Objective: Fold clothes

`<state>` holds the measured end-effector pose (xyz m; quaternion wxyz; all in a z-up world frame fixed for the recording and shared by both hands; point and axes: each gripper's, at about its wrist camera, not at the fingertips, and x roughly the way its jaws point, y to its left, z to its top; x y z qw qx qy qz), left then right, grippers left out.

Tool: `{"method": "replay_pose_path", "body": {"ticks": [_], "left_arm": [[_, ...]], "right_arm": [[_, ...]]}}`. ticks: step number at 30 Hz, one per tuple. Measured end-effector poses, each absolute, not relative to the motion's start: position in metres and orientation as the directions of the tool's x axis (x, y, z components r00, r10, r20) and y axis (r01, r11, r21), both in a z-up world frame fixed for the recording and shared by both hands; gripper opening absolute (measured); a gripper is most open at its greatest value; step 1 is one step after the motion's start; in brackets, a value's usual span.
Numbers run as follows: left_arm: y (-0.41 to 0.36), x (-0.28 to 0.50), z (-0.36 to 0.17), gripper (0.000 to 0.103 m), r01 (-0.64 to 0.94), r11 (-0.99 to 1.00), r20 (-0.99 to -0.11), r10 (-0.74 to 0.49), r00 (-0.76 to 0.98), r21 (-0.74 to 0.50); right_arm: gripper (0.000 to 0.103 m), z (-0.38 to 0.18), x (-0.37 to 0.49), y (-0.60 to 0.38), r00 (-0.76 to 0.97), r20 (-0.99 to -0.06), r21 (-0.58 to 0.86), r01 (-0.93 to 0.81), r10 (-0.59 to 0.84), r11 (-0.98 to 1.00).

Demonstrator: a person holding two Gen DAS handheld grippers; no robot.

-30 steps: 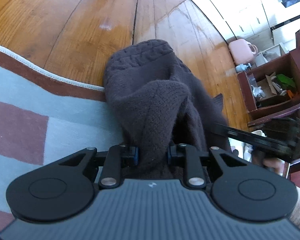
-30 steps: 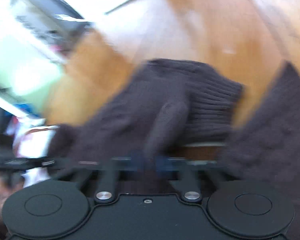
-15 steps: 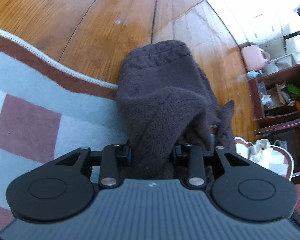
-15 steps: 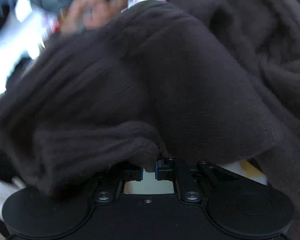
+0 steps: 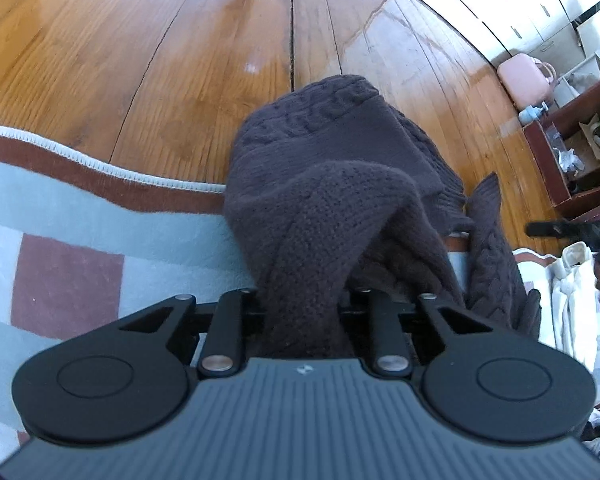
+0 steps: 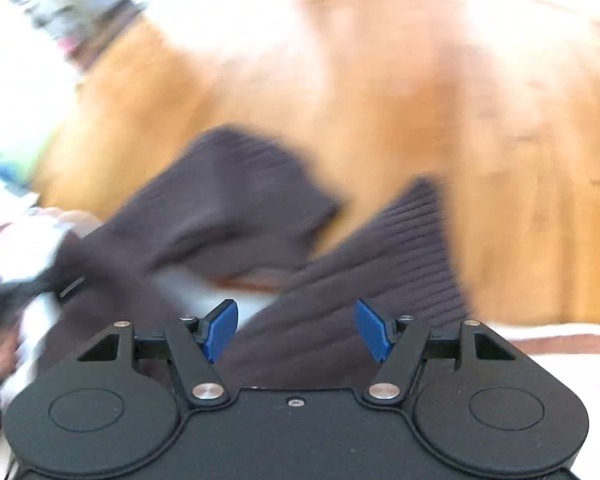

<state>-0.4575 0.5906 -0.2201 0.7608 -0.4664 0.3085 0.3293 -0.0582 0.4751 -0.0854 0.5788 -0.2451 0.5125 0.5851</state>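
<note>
The fold is barely begun. The left hand-held gripper (image 5: 302, 300) is clamped on a bunched fold of the dark sweater (image 5: 332, 184), which lies crumpled across the rug (image 5: 100, 220) edge and wooden floor (image 5: 180, 40). The right hand-held gripper (image 6: 296, 330) hangs spread wide, empty.

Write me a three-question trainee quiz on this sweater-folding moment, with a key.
1. True or false: the left gripper is shut on the dark knit sweater.
2. How do the right gripper's jaws stand? A) clamped on the sweater B) apart, blue pads bare C) out of view
3. Fill in: the sweater lies partly on the checked rug and partly on the ______ floor.

Key: 1 true; 2 B; 3 wooden.
</note>
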Motion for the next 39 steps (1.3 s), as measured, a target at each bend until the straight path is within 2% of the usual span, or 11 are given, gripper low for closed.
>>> {"method": "replay_pose_path", "body": {"ticks": [5, 9, 10, 11, 14, 24, 28, 33, 35, 37, 39], "left_arm": [[0.590, -0.459, -0.222, 0.025, -0.797, 0.333, -0.775, 0.232, 0.587, -0.504], [0.581, -0.458, -0.211, 0.016, -0.818, 0.353, -0.777, 0.292, 0.558, -0.455], [0.578, -0.457, -0.207, 0.015, -0.824, 0.365, -0.777, 0.312, 0.546, -0.433], [0.574, -0.456, -0.203, 0.015, -0.830, 0.377, -0.777, 0.332, 0.535, -0.410], [0.564, -0.453, -0.189, 0.014, -0.847, 0.408, -0.772, 0.393, 0.499, -0.340], [0.550, -0.454, -0.111, 0.013, -0.857, 0.483, -0.615, 0.624, 0.482, -0.182], [0.555, -0.451, -0.083, 0.013, -0.858, 0.487, -0.575, 0.660, 0.484, -0.163], [0.619, -0.438, -0.036, 0.013, -0.867, 0.485, -0.511, 0.720, 0.470, -0.114], [0.659, -0.424, -0.034, 0.020, -0.873, 0.483, -0.518, 0.731, 0.445, -0.069], [0.700, -0.408, -0.047, 0.054, -0.902, 0.431, -0.593, 0.723, 0.354, -0.014], [0.720, -0.405, -0.064, 0.052, -0.940, 0.342, -0.663, 0.702, 0.262, -0.009]], "right_arm": [[0.070, -0.125, -0.051, 0.504, -0.250, -0.898, 0.399, -0.810, 0.363, 0.429], [0.069, -0.134, -0.069, 0.527, -0.119, -0.945, 0.246, -0.871, 0.303, 0.425], [0.051, -0.135, -0.076, 0.529, -0.064, -0.955, 0.178, -0.905, 0.289, 0.387], [0.015, -0.135, -0.086, 0.527, -0.023, -0.956, 0.124, -0.936, 0.294, 0.330], [0.009, -0.123, -0.096, 0.504, 0.033, -0.923, 0.074, -0.963, 0.384, 0.260], [0.006, -0.040, -0.062, 0.405, 0.126, -0.666, 0.114, -0.957, 0.735, 0.267], [0.006, -0.014, -0.048, 0.389, 0.195, -0.584, 0.094, -0.948, 0.788, 0.304], [0.006, 0.012, -0.026, 0.398, 0.287, -0.474, 0.078, -0.928, 0.832, 0.365], [0.007, 0.013, -0.015, 0.422, 0.335, -0.456, 0.057, -0.914, 0.825, 0.403], [0.016, 0.000, -0.002, 0.455, 0.398, -0.476, 0.006, -0.890, 0.784, 0.455], [0.032, -0.023, 0.006, 0.485, 0.455, -0.510, -0.068, -0.867, 0.730, 0.493]]}}
